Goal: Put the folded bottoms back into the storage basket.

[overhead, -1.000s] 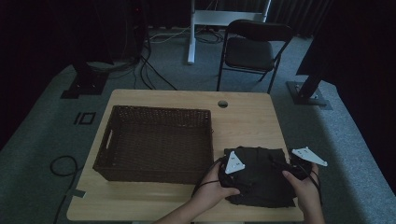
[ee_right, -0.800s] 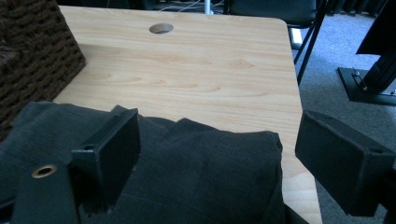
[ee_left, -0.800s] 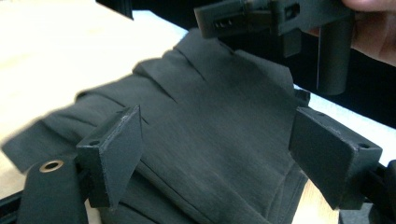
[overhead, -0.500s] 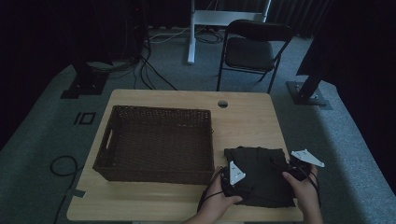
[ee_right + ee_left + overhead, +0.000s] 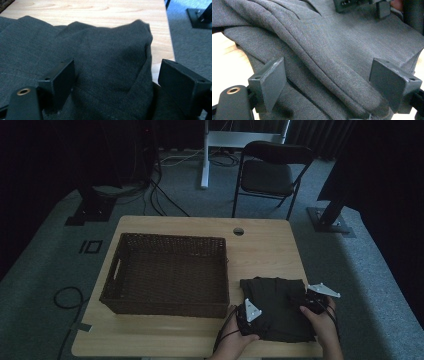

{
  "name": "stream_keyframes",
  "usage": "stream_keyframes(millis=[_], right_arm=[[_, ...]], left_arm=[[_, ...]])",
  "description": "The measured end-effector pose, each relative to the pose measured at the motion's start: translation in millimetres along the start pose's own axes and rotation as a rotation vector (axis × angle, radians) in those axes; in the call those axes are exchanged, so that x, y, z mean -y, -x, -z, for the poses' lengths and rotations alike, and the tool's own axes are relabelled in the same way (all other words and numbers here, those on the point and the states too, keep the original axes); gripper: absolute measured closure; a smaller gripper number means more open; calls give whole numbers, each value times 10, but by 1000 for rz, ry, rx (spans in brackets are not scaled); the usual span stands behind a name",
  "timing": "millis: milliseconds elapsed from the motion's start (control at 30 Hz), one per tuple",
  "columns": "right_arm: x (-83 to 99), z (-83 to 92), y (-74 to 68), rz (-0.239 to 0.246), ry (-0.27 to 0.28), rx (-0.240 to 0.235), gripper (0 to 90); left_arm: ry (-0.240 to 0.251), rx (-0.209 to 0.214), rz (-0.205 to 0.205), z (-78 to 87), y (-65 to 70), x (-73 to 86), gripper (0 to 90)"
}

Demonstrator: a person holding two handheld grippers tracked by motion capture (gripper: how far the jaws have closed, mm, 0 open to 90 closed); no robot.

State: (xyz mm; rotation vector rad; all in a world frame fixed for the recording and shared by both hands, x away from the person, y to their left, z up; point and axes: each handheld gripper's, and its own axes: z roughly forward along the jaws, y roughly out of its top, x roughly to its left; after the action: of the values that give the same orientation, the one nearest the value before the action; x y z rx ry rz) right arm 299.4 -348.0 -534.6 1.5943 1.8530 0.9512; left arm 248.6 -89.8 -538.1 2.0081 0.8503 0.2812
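Two hand-held grippers work at a folded dark grey garment (image 5: pixel 277 307) that lies on the near right part of the wooden table (image 5: pixel 260 250), just to the right of a dark wicker basket (image 5: pixel 167 272). In the high view the left gripper (image 5: pixel 250 312) sits at the garment's near left edge, while the right gripper (image 5: pixel 312 297) rests at its right edge; each is carried by a hand coming in from the bottom. In the left gripper view the jaws stand wide apart and have just been opening further, with a thick fold of the cloth (image 5: pixel 332 57) running between them; the pads do not press on it. The weave there shows fine ribbing and several stacked folds, and the other gripper appears at the top edge. In the right gripper view the jaws also stand apart, astride a raised corner of the garment (image 5: pixel 112 60), with bare wood visible beyond it and grey carpet to the right. No brand, label or writing can be read on the cloth, the basket or the grippers. Past the table stand a black folding chair (image 5: pixel 272 172) and a white stand (image 5: pixel 245 140), with cables on the carpet.
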Motion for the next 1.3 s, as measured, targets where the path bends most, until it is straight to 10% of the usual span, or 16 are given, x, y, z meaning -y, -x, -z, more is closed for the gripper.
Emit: stream_keyframes(millis=[767,1033,1067,1300], right_arm=[[28,-109,76,-93,-97,-129,196],[30,-78,46,-126,-106,-176,432],[22,-48,-5,-150,-110,-189,570],[-21,6,-36,-196,-113,-156,650]], left_arm=[[-78,53,12,-196,-35,-3,43],[-49,63,36,-201,-152,-28,508],[-47,85,23,-214,-152,-56,596],[-51,96,-1,-200,-148,-135,714]])
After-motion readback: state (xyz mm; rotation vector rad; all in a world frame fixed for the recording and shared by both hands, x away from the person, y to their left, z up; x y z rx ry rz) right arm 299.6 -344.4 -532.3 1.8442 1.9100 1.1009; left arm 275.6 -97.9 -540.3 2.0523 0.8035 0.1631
